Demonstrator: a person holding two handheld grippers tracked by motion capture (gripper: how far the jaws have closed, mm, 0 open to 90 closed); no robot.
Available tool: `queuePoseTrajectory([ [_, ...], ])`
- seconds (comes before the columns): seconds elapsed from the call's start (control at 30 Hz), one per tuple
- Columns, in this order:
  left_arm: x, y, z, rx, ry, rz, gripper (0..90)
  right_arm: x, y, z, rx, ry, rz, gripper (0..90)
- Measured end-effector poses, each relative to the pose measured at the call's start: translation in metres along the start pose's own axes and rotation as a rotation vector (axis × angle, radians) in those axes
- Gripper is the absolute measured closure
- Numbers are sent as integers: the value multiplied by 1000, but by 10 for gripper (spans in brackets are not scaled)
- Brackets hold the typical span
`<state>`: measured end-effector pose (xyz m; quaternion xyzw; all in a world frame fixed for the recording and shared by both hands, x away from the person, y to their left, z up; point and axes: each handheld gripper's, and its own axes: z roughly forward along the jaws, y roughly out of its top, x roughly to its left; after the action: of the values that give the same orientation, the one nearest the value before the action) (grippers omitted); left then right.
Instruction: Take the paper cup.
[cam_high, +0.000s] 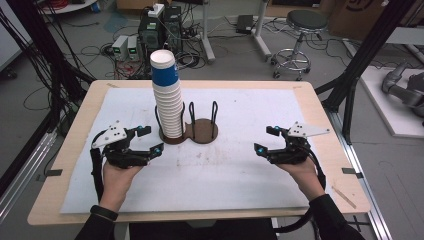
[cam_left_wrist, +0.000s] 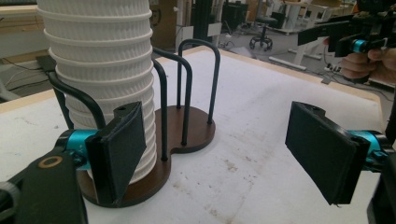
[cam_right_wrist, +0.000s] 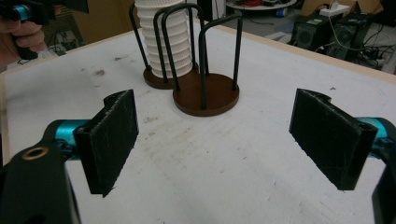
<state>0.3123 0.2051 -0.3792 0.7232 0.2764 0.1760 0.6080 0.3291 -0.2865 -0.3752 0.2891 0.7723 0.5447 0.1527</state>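
A tall stack of white ribbed paper cups (cam_high: 168, 102), its top cup wrapped in blue, stands in the left ring of a brown two-place holder (cam_high: 204, 134) with black wire hoops. The holder's right place is empty (cam_right_wrist: 205, 95). My left gripper (cam_high: 146, 140) hovers open to the left of the stack, with nothing between its jaws; in the left gripper view the cups (cam_left_wrist: 109, 70) rise just beyond the left pad (cam_left_wrist: 122, 149). My right gripper (cam_high: 266, 139) is open to the right of the holder, nothing in it, and its pads (cam_right_wrist: 112, 135) frame bare mat.
A white mat (cam_high: 225, 170) covers the wooden table (cam_high: 80, 115). Beyond the far edge are computers and cables (cam_high: 155, 35) on the floor and a round stool (cam_high: 299, 30). Black frame posts (cam_high: 360, 60) stand at both sides.
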Motion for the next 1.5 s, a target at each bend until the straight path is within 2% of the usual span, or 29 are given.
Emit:
queuePoseTrajectory([
  [0.23, 4, 5, -1, -11, 27, -9, 197, 1, -1, -1, 3, -4, -7, 159],
  [0.27, 5, 8, -3, -34, 30, -12, 177, 1, -2, -2, 6, -11, -8, 159],
  [0.5, 5, 20, -5, -68, 30, 13, 165, 0, -2, -8, 2, -27, 7, 159],
  [0.63, 6, 22, -5, -70, 39, 11, 166, 1, -1, -10, 0, -29, 4, 159],
  [0.9, 12, 34, 0, -44, 98, 24, 165, 2, 0, -11, 1, -29, -7, 159],
  [0.93, 14, 40, 2, -38, 125, 33, 165, 3, 1, -10, 0, -27, -8, 159],
  [1.0, 17, 45, 4, -36, 138, 42, 164, 4, 1, -10, 0, -28, -17, 159],
  [1.17, 22, 54, 11, -40, 152, 46, 118, 4, 2, -8, 6, -20, -12, 159],
  [1.33, 35, 60, 27, -34, 162, 15, 87, 5, 2, -6, 9, -18, -16, 159],
  [1.5, 42, 63, 38, -23, 174, 14, 73, 5, 2, -6, 9, -13, -15, 159],
])
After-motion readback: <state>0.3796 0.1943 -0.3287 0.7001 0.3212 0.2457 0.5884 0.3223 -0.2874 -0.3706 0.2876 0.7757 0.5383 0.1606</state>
